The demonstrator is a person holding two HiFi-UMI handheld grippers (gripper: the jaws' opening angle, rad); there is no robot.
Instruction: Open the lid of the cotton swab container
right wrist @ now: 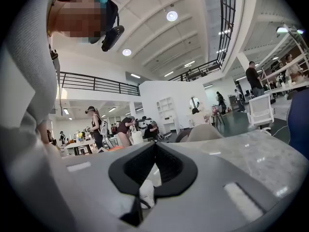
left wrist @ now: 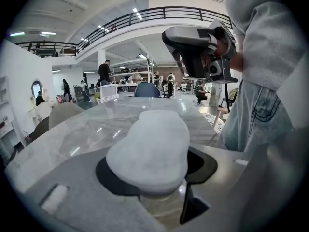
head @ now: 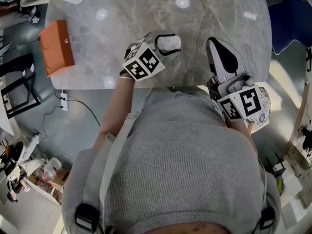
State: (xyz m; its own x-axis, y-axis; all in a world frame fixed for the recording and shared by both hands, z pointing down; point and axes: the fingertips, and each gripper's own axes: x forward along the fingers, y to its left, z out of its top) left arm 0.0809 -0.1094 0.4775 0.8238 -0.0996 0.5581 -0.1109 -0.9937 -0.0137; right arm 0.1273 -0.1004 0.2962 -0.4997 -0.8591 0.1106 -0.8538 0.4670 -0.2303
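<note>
— Where is the cotton swab container (head: pixel 170 41) right now?

— It's in your left gripper (head: pixel 163 47), over the grey marble table (head: pixel 214 13), a little in from the edge nearest you and just left of centre. You can't tell from these views whether its base rests on the tabletop.

— How is my left gripper set on it?

— The jaws stand wide, one on each side of the container's clear body, and they close on it just under the lid (left wrist: pixel 149 149). From that gripper's own view, the white lid spreads out over the black pads and covers most of the gap. A strip of the clear body shows below it. The lid sits on the container, closed.

— And my right gripper (head: pixel 218 50)?

— Its jaws are pressed fully together with nothing between them. You hold it to the right of the container and well apart from it, above the table near your edge, pointing away from you. In its own view, something small and white shows low down past the closed pads, but you can't make out what it is.

— Anything else on the table?

— An orange box (head: pixel 57 47) lies at the far left edge, well away from both of your grippers.
</note>
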